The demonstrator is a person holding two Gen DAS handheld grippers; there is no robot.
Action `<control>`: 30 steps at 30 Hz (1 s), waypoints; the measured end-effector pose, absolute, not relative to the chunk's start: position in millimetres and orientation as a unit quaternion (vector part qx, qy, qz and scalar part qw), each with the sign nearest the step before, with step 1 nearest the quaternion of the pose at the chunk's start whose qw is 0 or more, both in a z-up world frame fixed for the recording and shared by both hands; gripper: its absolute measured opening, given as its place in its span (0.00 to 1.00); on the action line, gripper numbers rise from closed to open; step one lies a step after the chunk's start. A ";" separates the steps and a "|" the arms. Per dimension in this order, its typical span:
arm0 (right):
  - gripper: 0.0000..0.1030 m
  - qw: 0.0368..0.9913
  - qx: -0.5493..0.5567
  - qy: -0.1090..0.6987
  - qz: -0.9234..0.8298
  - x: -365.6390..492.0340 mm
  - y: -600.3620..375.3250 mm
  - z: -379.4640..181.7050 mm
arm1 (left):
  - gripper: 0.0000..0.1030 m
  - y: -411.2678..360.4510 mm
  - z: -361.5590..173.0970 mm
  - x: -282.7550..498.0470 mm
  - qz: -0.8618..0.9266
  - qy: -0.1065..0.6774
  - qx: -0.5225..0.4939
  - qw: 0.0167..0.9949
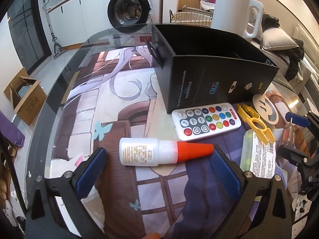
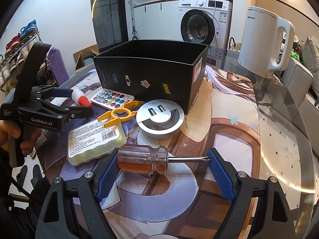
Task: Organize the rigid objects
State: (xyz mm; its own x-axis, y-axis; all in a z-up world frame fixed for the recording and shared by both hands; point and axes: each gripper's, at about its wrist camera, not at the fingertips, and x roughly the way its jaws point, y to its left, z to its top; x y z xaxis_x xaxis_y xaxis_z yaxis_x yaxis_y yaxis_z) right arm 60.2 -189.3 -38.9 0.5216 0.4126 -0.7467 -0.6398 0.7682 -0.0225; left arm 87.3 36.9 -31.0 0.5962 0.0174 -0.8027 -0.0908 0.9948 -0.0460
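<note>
Black box [image 2: 147,73]: 12 o'clock on table, open-topped, stiff card, light; judged destination.

Screwdriver [image 2: 143,159]: lying crosswise between right gripper [image 2: 159,174] pads, handle against left pad, tip at right pad. Jaws partly spread; clamped or merely bracketing, cannot tell. Smooth handle, likely slippery; grip handle, not shaft.

Glue bottle [image 1: 159,152]: lying flat, between left gripper [image 1: 159,171] jaws, open, cap near right pad. Light, rigid; grip body.

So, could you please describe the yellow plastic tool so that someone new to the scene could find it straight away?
Start at the open black box on the glass table. Just in front of it lie a white remote with coloured buttons and a round silver USB socket. The yellow tool lies between them: flat, with a ring in its middle, the only yellow item there.
</note>
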 end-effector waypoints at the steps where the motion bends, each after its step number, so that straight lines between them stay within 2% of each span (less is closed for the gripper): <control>1: 0.84 0.860 -0.149 0.381 0.305 60.1 -189.4 -38.7 | 1.00 36.7 -31.1 87.6 0.031 0.448 -0.039 0.893; 9: 0.84 0.861 -0.149 0.379 0.306 59.2 -188.4 -36.8 | 0.98 36.8 -31.5 86.3 0.029 0.444 -0.042 0.895; 10: 0.84 0.861 -0.149 0.378 0.306 58.4 -188.0 -36.9 | 0.95 36.6 -31.3 85.4 0.027 0.441 -0.040 0.896; 12: 0.84 0.862 -0.149 0.376 0.306 57.7 -187.9 -35.1 | 0.83 34.1 -29.1 83.8 0.022 0.433 -0.036 0.900; 19: 0.84 0.867 -0.149 0.365 0.306 55.0 -187.4 -29.1 | 0.83 25.1 -22.3 80.6 -0.005 0.421 -0.036 0.906; 30: 0.84 0.881 -0.134 0.336 0.306 51.3 -192.4 -9.0 | 0.83 14.3 9.7 67.5 -0.029 0.350 -0.020 0.936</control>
